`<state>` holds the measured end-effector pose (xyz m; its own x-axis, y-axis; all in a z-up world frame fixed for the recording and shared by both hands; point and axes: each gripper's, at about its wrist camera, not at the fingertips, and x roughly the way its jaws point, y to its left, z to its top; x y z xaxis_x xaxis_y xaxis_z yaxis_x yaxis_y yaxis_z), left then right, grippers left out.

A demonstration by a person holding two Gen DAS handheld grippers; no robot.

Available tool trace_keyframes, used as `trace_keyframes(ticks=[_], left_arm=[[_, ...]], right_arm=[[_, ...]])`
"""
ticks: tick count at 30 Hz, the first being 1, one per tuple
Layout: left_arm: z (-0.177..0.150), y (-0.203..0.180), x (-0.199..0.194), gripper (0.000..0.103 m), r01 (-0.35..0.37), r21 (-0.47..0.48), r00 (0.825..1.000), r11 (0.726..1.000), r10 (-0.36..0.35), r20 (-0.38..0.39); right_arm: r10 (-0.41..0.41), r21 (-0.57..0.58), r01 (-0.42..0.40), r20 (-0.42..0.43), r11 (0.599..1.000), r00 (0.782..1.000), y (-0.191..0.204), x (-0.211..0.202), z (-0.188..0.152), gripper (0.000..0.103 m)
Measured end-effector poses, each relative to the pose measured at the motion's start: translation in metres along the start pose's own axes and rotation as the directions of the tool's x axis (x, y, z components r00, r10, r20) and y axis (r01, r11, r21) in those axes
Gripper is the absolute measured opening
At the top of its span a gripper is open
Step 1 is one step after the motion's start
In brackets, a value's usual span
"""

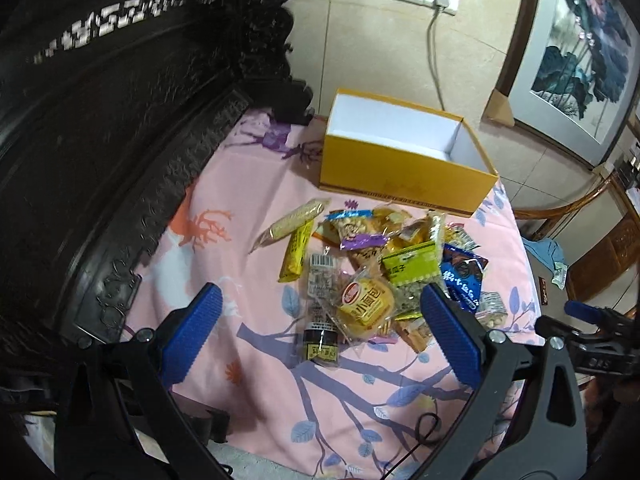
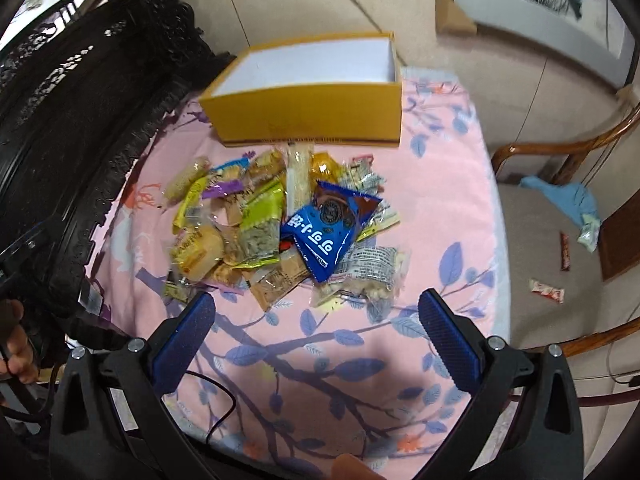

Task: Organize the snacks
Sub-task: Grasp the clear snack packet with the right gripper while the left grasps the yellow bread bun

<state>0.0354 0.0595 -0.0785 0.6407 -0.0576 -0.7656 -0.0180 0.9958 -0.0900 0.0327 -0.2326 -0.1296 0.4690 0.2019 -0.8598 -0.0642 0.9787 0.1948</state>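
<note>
— Where have the snacks ended up?

— All in a loose heap (image 2: 280, 224) on the pink leaf-print cloth (image 2: 440, 184), just in front of the yellow box (image 2: 308, 116). The box is open, white inside, and I see nothing in it.

— What's on top of the pile?

— A blue cookie packet (image 2: 328, 228) on the right side, a green seed packet (image 1: 410, 262) beside it, and a small round bun in clear wrap (image 1: 366, 306) at the near edge. A long yellow bar (image 1: 296, 252) and a pale wafer stick (image 1: 294, 220) lie at the left, partly apart from the rest.

— And the grippers?

— The left gripper (image 1: 320, 344) has its blue pads spread wide, hovering over the near edge of the heap, with the bun between the fingers in its view; it holds nothing. The right gripper (image 2: 316, 344) is spread too, empty, over bare cloth just short of the pile.

— Anything else around?

— A dark carved headboard (image 1: 100, 140) on the left, a wooden chair (image 2: 560, 152) on the right with a blue cloth (image 2: 568, 196) on its seat.
</note>
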Motion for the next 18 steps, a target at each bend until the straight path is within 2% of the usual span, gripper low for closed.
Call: trace_keyframes(ticks=[5,8,12,15,18], left_arm=[[-0.005,0.013,0.021,0.101,0.004,-0.022,1.000,1.000,-0.004,-0.022],[-0.007,0.015,0.030,0.101,-0.019,0.011,1.000,1.000,0.019,-0.007],[-0.007,0.015,0.043,0.101,-0.033,0.066,0.999,0.997,0.034,-0.016],[-0.010,0.015,0.060,0.101,-0.030,0.073,0.997,0.997,0.035,-0.066],[-0.012,0.015,0.072,0.101,-0.020,0.070,0.993,0.997,0.028,-0.114]], right_arm=[[0.036,0.017,-0.036,0.003,0.999,0.999,-0.017,0.041,0.009,0.090],[0.034,-0.031,-0.034,-0.007,0.999,0.999,-0.025,0.059,0.007,0.088],[0.070,-0.078,-0.072,-0.029,0.994,0.997,-0.038,0.071,-0.004,0.086],[0.113,-0.093,-0.115,-0.026,0.989,0.993,-0.046,0.076,-0.005,0.085],[0.146,-0.214,-0.156,-0.062,0.964,0.987,-0.042,0.083,-0.002,0.083]])
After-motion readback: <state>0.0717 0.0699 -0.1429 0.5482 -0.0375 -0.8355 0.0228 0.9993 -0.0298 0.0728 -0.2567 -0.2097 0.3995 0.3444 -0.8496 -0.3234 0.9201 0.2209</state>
